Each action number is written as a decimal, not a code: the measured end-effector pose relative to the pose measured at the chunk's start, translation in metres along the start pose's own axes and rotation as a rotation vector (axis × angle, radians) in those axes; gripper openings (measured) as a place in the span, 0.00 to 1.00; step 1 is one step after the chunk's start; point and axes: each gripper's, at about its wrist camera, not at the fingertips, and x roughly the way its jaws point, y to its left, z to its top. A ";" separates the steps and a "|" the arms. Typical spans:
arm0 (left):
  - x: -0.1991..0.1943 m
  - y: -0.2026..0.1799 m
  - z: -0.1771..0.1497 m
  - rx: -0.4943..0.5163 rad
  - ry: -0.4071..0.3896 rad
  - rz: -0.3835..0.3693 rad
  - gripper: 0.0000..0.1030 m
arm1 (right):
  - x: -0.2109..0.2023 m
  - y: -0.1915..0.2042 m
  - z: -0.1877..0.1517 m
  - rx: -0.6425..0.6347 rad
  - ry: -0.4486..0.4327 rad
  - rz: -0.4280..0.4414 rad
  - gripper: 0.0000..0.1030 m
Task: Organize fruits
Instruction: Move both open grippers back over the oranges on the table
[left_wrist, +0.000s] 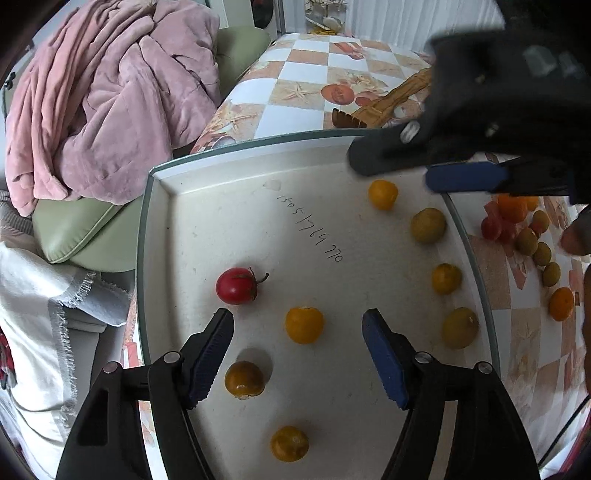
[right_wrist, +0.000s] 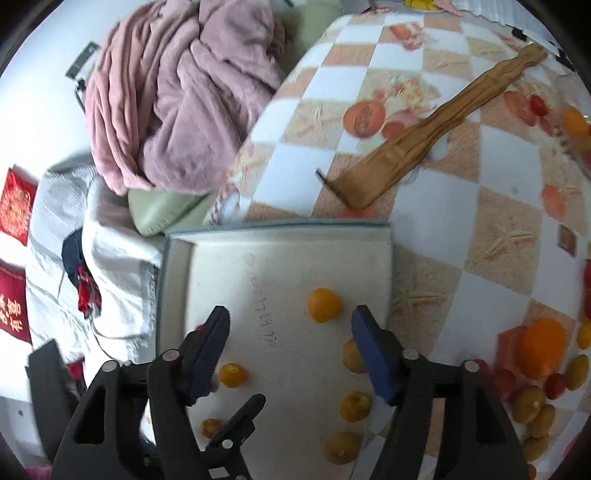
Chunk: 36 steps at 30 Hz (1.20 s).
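A white tray (left_wrist: 207, 206) holds several small fruits. One is a red tomato (left_wrist: 236, 286); the others are yellow or greenish. My left gripper (left_wrist: 299, 347) hangs open over the tray's near part. A yellow fruit (left_wrist: 304, 325) lies just past its fingertips, untouched, and another yellow fruit (left_wrist: 244, 379) lies beside its left pad. My right gripper (right_wrist: 290, 314) is open above the tray's right side, with a yellow fruit (right_wrist: 324, 304) just beyond its tips. It also shows in the left wrist view, at the tray's far right corner (left_wrist: 391, 171). A pile of loose fruits (right_wrist: 543, 369) lies on the cloth right of the tray.
The tray lies on a checkered tablecloth (right_wrist: 424, 229), near the table's left edge. A long wooden tool (right_wrist: 436, 125) lies on the cloth behind the tray. A pink blanket (left_wrist: 110, 92) covers a green cushion (left_wrist: 85, 229) off the table to the left.
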 end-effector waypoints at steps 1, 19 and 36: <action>-0.002 -0.002 0.001 0.007 -0.002 0.001 0.71 | -0.007 -0.002 -0.001 0.008 -0.016 0.000 0.76; -0.021 -0.096 0.047 0.208 -0.064 -0.084 0.71 | -0.102 -0.138 -0.087 0.280 -0.098 -0.282 0.76; 0.004 -0.174 0.085 0.272 -0.017 -0.166 0.71 | -0.122 -0.172 -0.133 0.309 -0.095 -0.282 0.76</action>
